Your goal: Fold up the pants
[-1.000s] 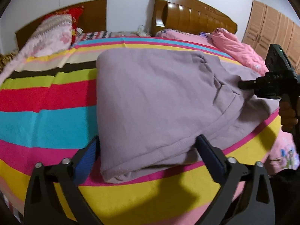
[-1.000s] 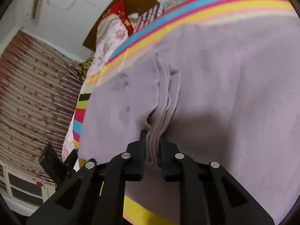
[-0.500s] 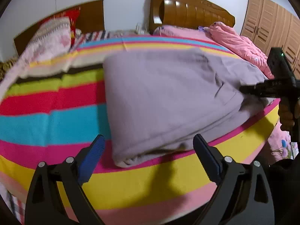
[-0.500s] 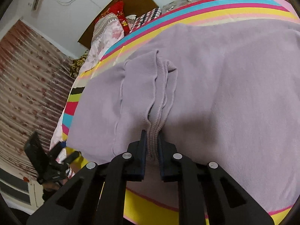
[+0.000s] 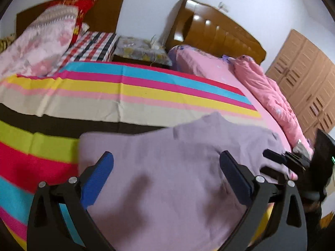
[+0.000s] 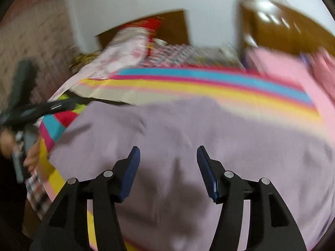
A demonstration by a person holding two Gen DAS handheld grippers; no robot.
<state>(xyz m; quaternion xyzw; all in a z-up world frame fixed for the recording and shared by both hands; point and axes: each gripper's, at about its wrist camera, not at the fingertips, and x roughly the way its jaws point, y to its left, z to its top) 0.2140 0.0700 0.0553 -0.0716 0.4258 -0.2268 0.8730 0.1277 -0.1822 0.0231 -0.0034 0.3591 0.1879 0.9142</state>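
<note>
Striped bedspread (image 5: 146,87); folded lilac pants (image 5: 167,177) beneath both parted, empty claws, left claw (image 5: 167,171) widest, right claw (image 6: 166,167) just opening.

The left tool (image 5: 166,168) has two matte black fingers, each a triangular frame with cut-out windows and silver round screws at the pivots, faced with ribbed blue pads (image 5: 98,181). The right tool (image 6: 166,167) is built alike, with darker blue pads (image 6: 206,172). Seen from the left camera, its black body seems to carry a small green light, though blur hides detail.
</note>
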